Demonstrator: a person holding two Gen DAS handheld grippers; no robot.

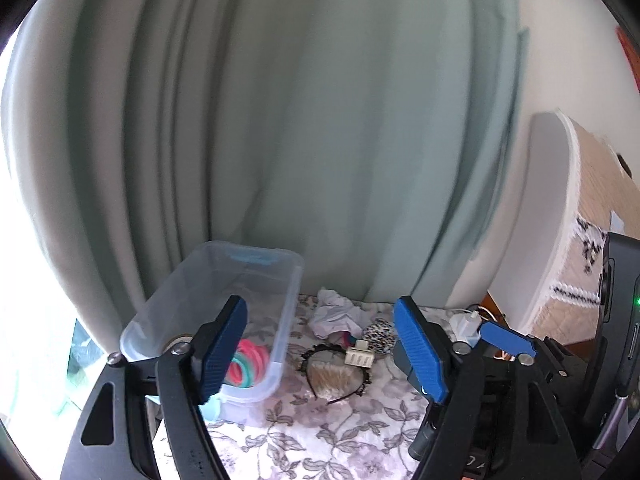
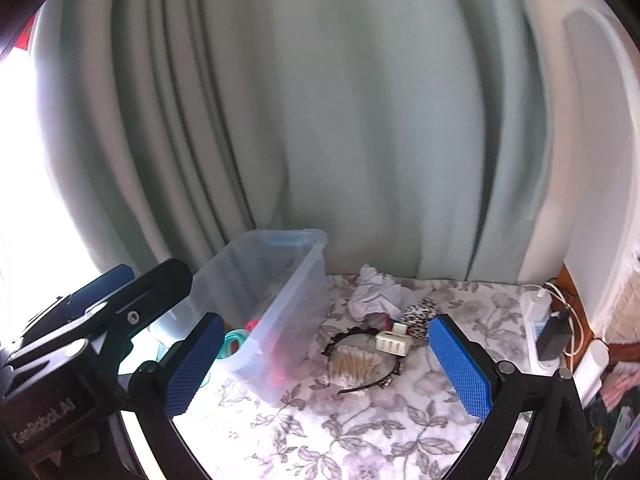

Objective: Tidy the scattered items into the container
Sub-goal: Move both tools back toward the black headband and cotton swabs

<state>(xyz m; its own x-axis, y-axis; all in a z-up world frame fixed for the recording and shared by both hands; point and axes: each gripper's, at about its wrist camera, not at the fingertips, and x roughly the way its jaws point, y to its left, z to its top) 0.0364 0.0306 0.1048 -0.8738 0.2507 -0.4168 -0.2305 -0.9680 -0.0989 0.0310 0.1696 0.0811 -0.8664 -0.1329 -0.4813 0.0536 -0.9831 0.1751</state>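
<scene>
A clear plastic container (image 1: 276, 292) (image 2: 296, 280) stands at the left of a floral-cloth table, with pink and teal hair ties (image 1: 250, 364) inside it. To its right lie a black headband (image 1: 360, 386) (image 2: 372, 386), a bundle of cotton swabs (image 1: 332, 380) (image 2: 354, 366), a cream hair claw (image 1: 358, 354) (image 2: 394, 342), a leopard-print scrunchie (image 1: 380, 330) (image 2: 420, 310) and a crumpled white cloth (image 1: 334, 312) (image 2: 374, 290). My left gripper (image 1: 320, 308) hangs open over the container's near right wall, holding nothing. My right gripper (image 2: 326, 322) is open and empty above the headband.
A pale green curtain (image 1: 300, 120) hangs right behind the table. A white power strip (image 2: 536, 320) with a dark adapter and cables lies at the table's right edge. A padded headboard (image 1: 592, 220) rises at the right. Bright window light floods the left.
</scene>
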